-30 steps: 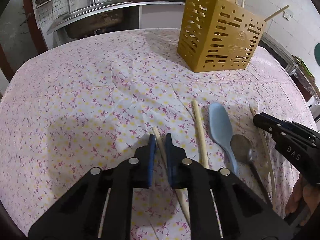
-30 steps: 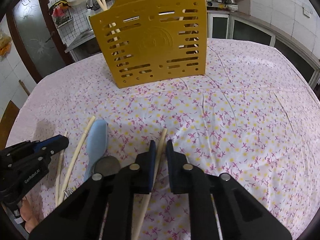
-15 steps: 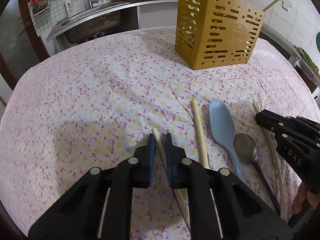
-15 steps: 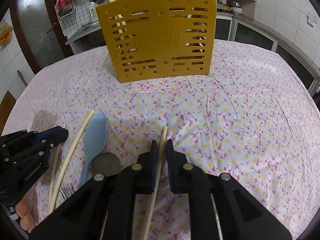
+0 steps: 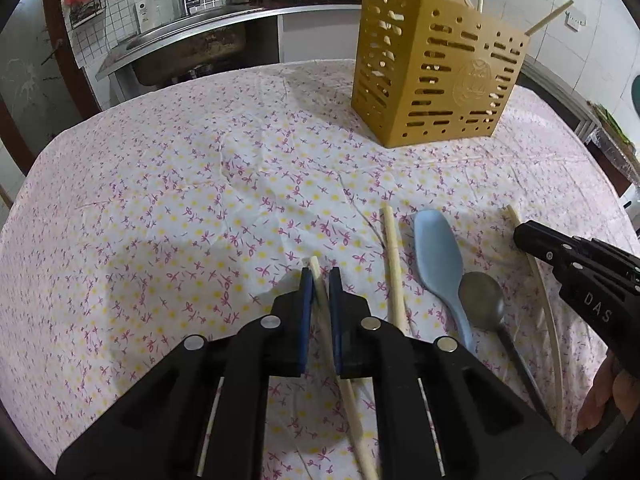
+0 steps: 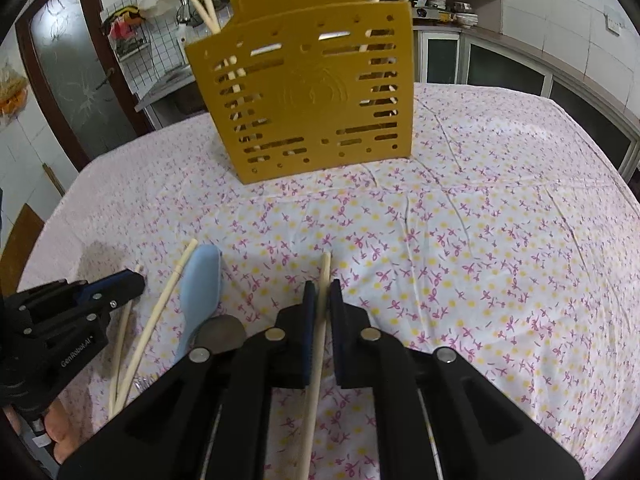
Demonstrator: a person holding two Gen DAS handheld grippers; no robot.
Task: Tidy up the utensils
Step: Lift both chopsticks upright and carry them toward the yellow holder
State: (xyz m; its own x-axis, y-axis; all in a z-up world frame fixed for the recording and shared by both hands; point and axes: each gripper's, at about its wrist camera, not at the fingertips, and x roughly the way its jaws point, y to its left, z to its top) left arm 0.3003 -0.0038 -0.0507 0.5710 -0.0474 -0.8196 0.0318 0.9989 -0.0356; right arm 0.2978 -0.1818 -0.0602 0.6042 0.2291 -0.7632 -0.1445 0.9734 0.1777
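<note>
Item one: my left gripper [image 5: 320, 280], pressed together on a chopstick [image 5: 344, 376] that runs between the blue pads, its tip poking just past them.

Item two: my right gripper [image 6: 322, 294], likewise pinching a second chopstick [image 6: 316, 360], tip forward toward the holder. Its jaws have just been closing on that stick.

Item three: the holder [image 6: 308, 92], yellow, slotted, upright near the far edge of the table [image 5: 160, 200]. Several chopsticks already stand in it, their ends rising above the rim.

Item four: loose utensils, all lying on the flowered cloth at the near edge, between my two grippers. From the left wrist view, in order rightward: a bare chopstick [image 5: 394, 272] just beside my left jaws; a blue spoon [image 5: 438, 264], bowl pointing to the far edge; a metal spoon [image 5: 480, 300] whose bowl touches the blue one's handle.

Item five: a pale stick [image 5: 548, 312] passing under my right gripper in the left wrist view; I believe this is the same stick my right jaws hold, though the gripper body hides the join.

Item six: fork tines [image 6: 146, 382], barely showing beside my right gripper; the rest is hidden.
</note>
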